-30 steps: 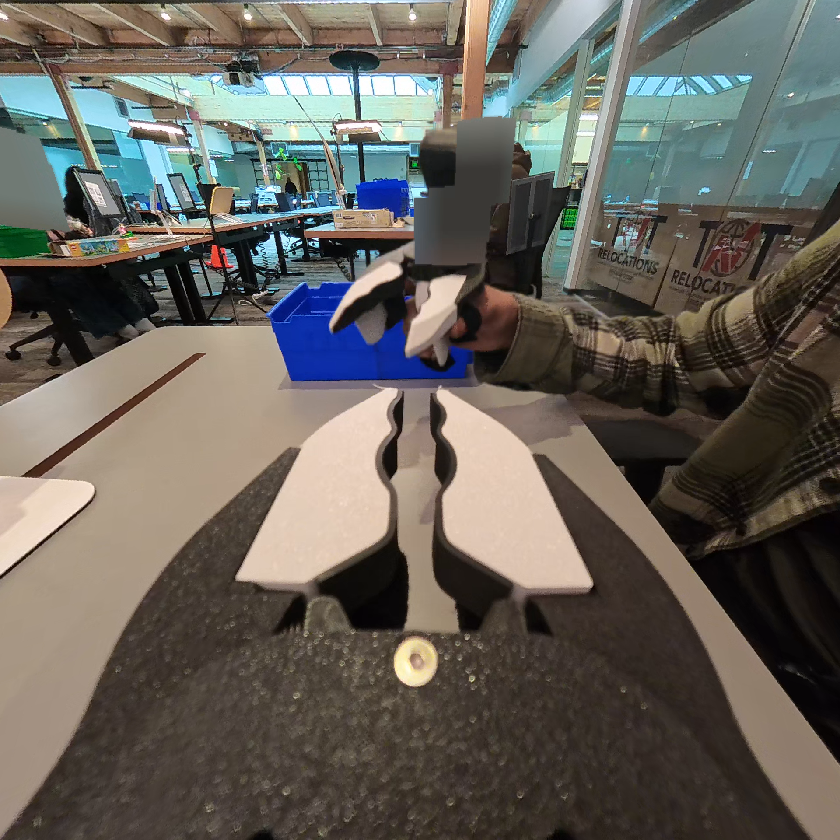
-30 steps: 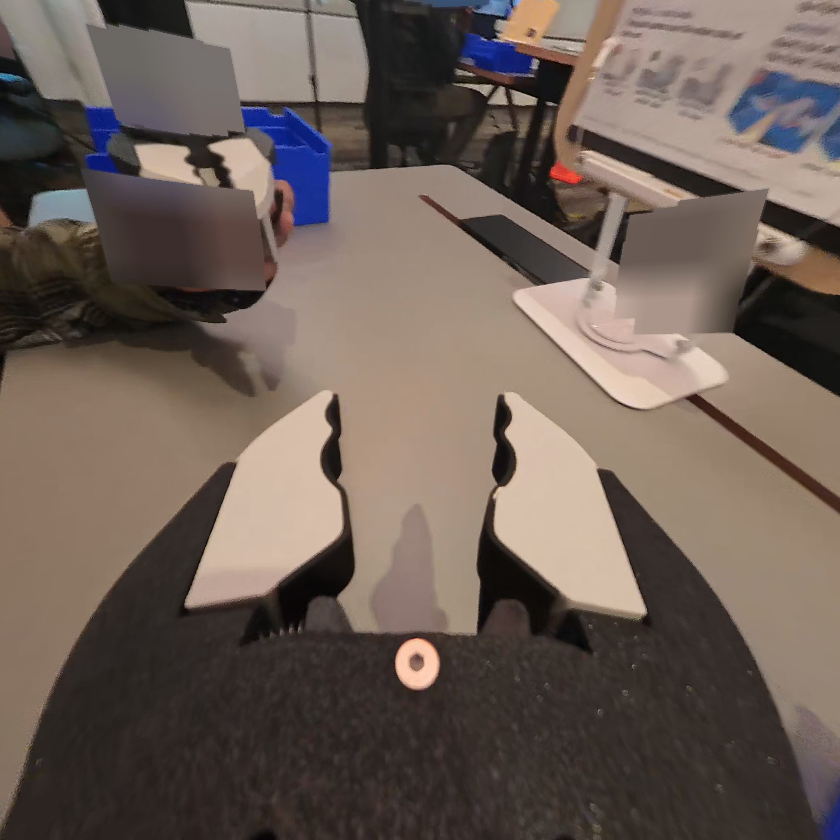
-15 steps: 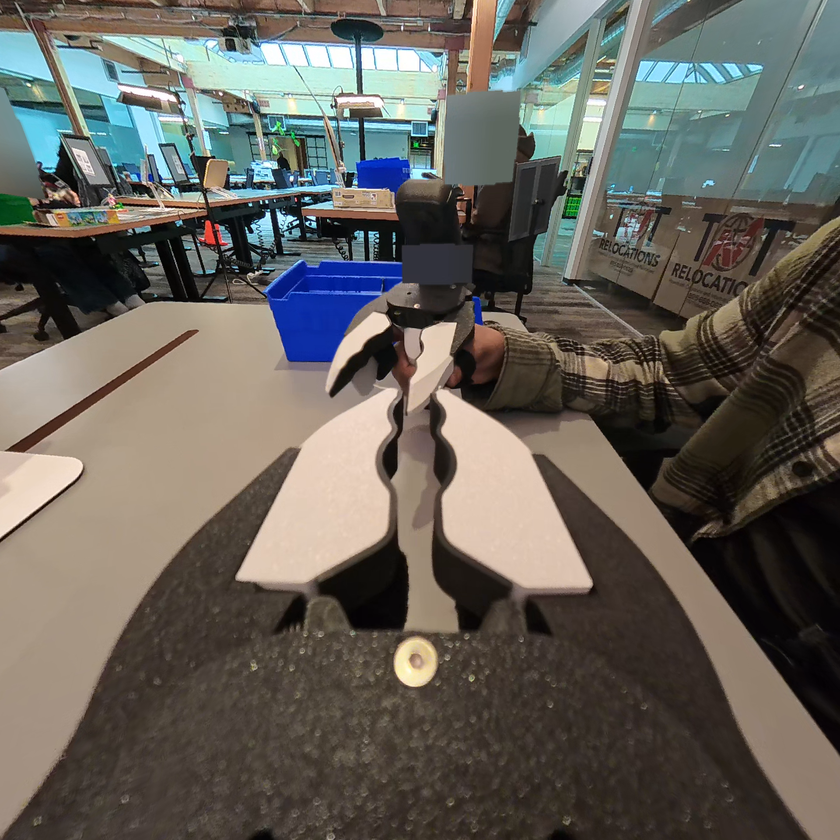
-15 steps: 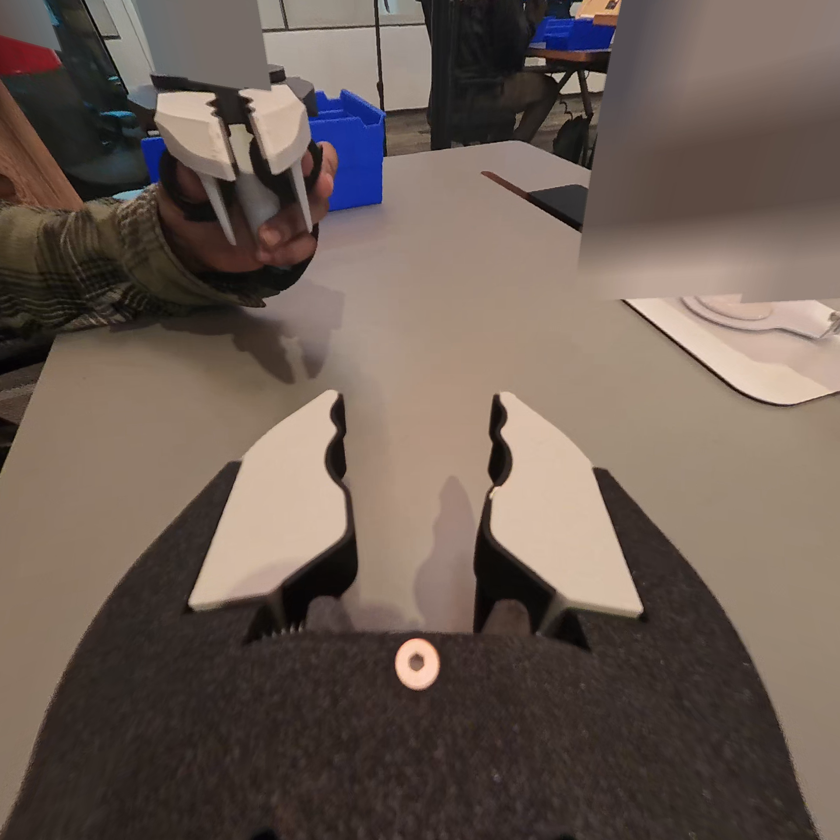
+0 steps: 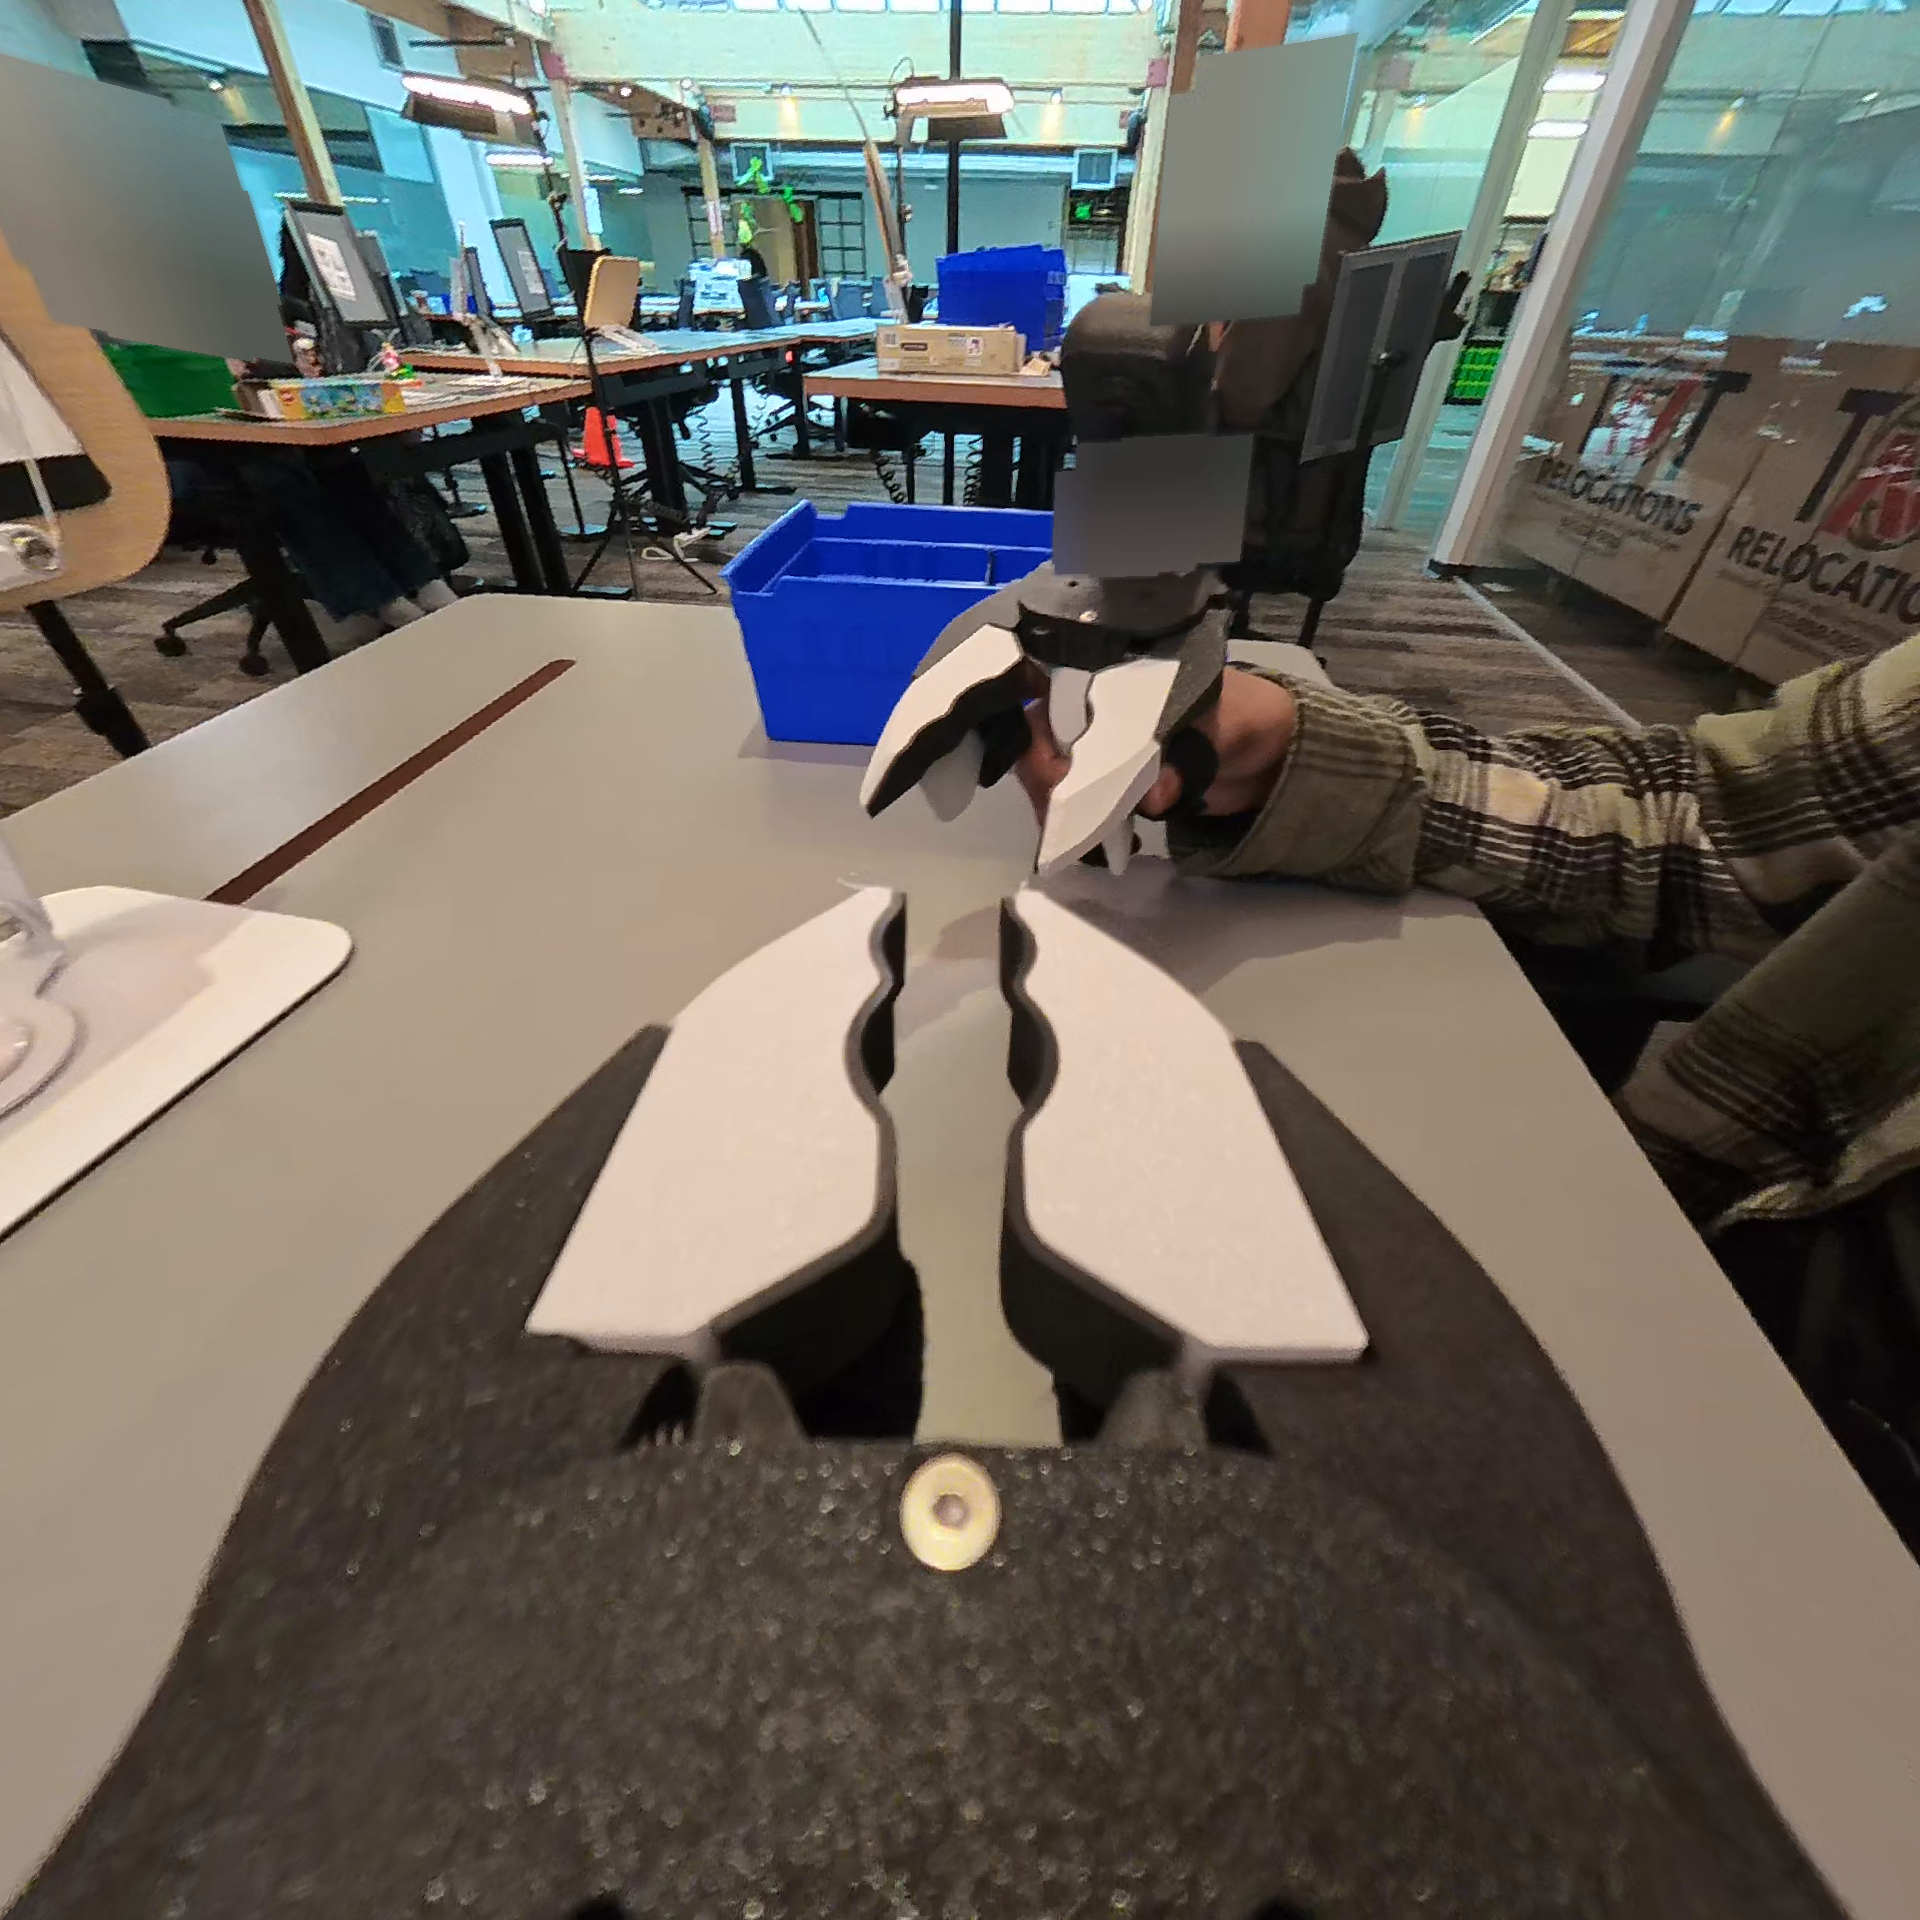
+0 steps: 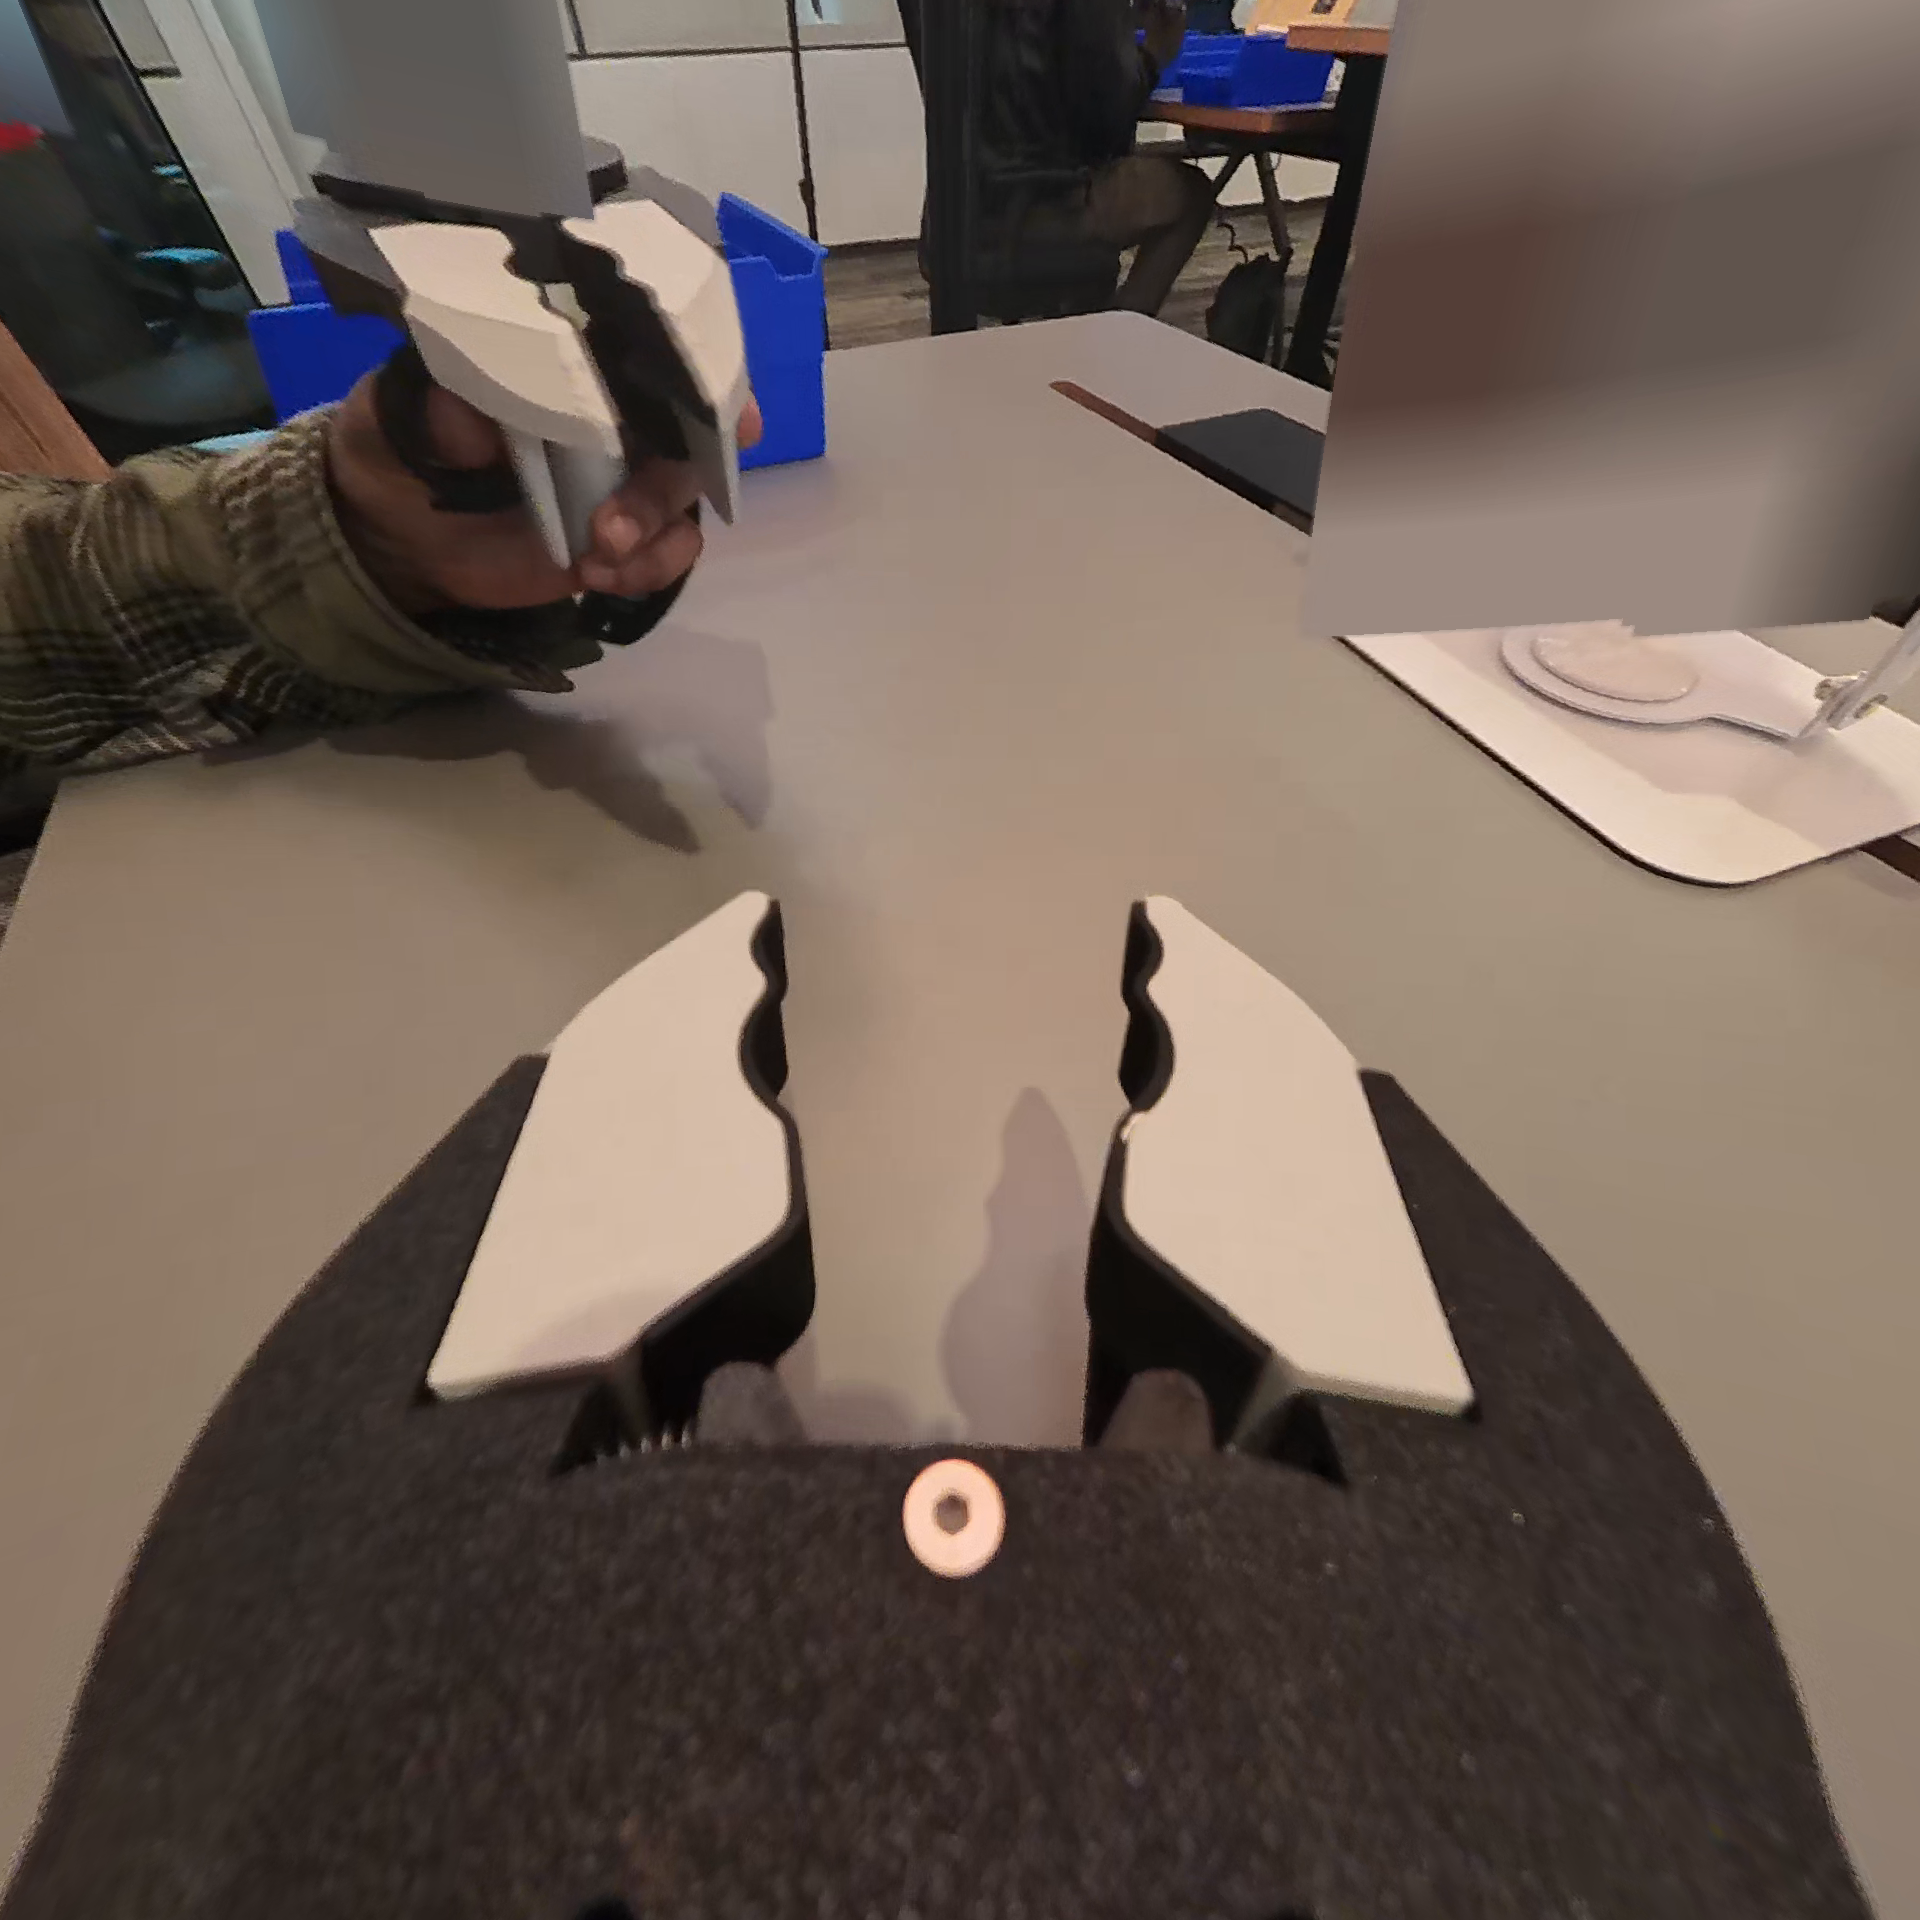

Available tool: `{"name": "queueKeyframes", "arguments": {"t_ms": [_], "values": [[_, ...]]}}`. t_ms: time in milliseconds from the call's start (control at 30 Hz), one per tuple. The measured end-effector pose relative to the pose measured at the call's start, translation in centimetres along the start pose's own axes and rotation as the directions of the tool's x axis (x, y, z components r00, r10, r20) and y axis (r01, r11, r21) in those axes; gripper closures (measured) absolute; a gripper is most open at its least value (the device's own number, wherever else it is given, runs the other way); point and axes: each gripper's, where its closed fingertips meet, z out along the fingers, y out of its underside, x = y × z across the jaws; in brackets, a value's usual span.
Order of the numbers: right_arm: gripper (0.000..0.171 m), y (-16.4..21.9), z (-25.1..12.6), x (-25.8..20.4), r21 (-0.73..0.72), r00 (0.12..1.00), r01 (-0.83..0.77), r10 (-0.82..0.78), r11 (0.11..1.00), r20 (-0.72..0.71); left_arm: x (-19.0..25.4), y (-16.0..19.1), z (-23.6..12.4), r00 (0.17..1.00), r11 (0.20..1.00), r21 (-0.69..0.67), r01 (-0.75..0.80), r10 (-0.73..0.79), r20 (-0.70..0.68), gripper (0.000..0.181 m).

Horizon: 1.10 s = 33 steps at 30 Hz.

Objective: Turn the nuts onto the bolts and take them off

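No nut or bolt shows in either view. My left gripper (image 5: 951, 904) is empty above the grey table (image 5: 582, 914), with only a narrow gap between its white fingers. It also shows in the right wrist view (image 6: 639, 520), held up in a hand at the upper left. My right gripper (image 6: 951, 914) is wide open and empty, low over the table. In the left wrist view it (image 5: 966, 831) hangs tips-down just beyond my left fingertips, in front of a blue bin (image 5: 831, 644) whose inside is hidden.
A white stand base (image 6: 1662, 748) sits on the table, seen at the left in the left wrist view (image 5: 156, 997). A black pad (image 6: 1247, 447) lies by a brown strip (image 5: 395, 779). A plaid sleeve (image 5: 1558, 810) rests along the table's near edge. Tip to tip, the grippers are about 12 cm apart. Measured from the fingertips, the white stand base (image 6: 1662, 748) is 30 cm or so from the right gripper and 35 cm from the left. Seen from the left wrist view (image 5: 126, 1002) as well.
The two grippers have turned toward each other and come closer. My left gripper's gap has widened slightly. The right gripper has dropped lower toward the table and stayed wide open.
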Motion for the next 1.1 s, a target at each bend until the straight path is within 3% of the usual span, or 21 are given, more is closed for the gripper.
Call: {"name": "queueKeyframes", "arguments": {"t_ms": [167, 267, 400, 533, 667, 767, 867, 1100], "values": [[0.101, 0.2, -0.7, 1.5, -0.029, 0.994, 0.006, -0.009, 1.000, -0.108, -1.0, 0.6, -0.7, 0.995, 0.998, -0.053, -0.020, 0.025, 0.094, 0.160], [0.090, -2.1, -3.4, 2.2, 0.001, 0.976, -0.046, 0.045, 0.999, -0.212, -1.3, 0.5, -2.0, 0.985, 0.997, -0.073, 0.001, 0.011, 0.173, 0.153], [0.090, -5.2, -11.2, 3.3, -0.037, 0.928, -0.049, 0.032, 0.998, -0.371, -0.9, -0.7, -4.6, 0.962, 0.998, -0.046, 0.039, -0.025, 0.273, 0.145], [0.090, -5.5, -22.6, 7.2, -0.152, 0.802, -0.119, 0.005, 0.981, -0.597, 0.4, -1.8, -7.5, 0.930, 0.996, -0.029, 0.080, -0.064, 0.362, 0.136], [0.091, -1.9, -34.3, 12.0, -0.250, 0.635, -0.342, 0.026, 0.906, -0.772, 1.9, -1.6, -9.8, 0.892, 0.989, -0.071, 0.129, -0.084, 0.445, 0.127], [0.095, 2.5, -39.9, 14.4, -0.263, 0.553, -0.535, 0.098, 0.802, -0.827, 3.0, -1.1, -10.9, 0.866, 0.981, -0.103, 0.165, -0.095, 0.490, 0.123], [0.100, 6.8, -41.8, 15.3, -0.279, 0.520, -0.680, 0.177, 0.678, -0.836, 3.9, -0.9, -11.6, 0.847, 0.976, -0.114, 0.188, -0.102, 0.522, 0.121], [0.103, 12.7, -41.5, 16.2, -0.313, 0.459, -0.843, 0.279, 0.438, -0.844, 5.1, -1.1, -13.1, 0.820, 0.971, -0.129, 0.202, -0.095, 0.565, 0.120]]}}
